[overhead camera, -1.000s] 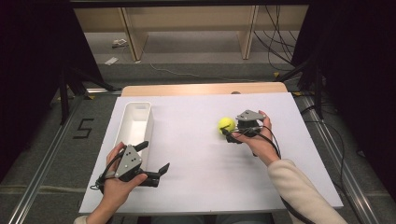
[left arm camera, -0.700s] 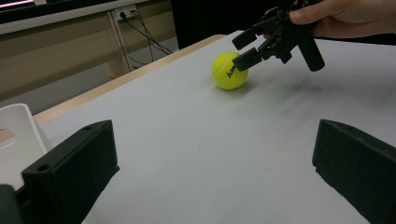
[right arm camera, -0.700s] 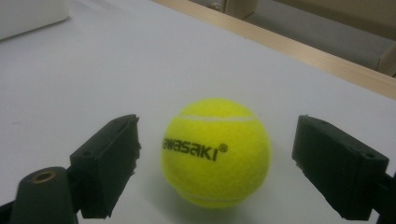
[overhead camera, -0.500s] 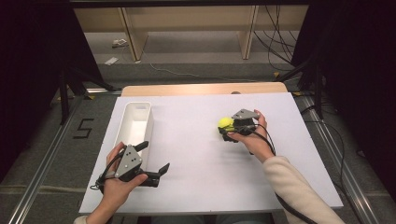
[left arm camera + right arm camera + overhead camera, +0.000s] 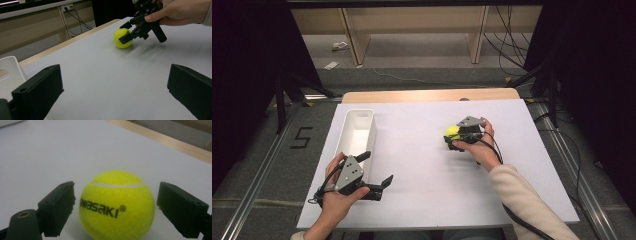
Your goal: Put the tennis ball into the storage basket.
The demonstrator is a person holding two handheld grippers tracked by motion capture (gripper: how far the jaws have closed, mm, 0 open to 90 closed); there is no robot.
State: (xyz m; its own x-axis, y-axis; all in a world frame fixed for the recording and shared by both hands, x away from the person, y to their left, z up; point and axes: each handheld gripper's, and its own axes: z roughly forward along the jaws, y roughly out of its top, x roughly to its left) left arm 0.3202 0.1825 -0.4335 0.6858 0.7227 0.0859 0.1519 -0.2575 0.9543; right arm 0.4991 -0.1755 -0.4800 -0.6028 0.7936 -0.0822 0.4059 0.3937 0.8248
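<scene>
Right gripper (image 5: 453, 140) stands with its jaws spread around the yellow tennis ball (image 5: 117, 206), one jaw on each side. In the right gripper view a narrow gap shows between each jaw and the felt, the left gap so slim that contact there is hard to rule out; nothing is clamped. The ball rests on the white table (image 5: 422, 150), directly ahead of this gripper and between its jaws.

From the high view the ball (image 5: 452, 131) is mostly covered by the gripper and the person's right hand (image 5: 479, 147), so only a yellow sliver shows. The left gripper view shows the ball (image 5: 122, 38) from the side, sitting on the table with the near jaw in front of it; the far jaw is hidden behind it. The printed brand name reads only in the right gripper view, its first letter cut off by the jaw.

Beyond the ball lies bare table up to the wooden edge strip (image 5: 172, 143).

Left gripper (image 5: 377, 170), well apart from the ball, is wide open and holds nothing, just beside the white bin (image 5: 357, 131).
</scene>
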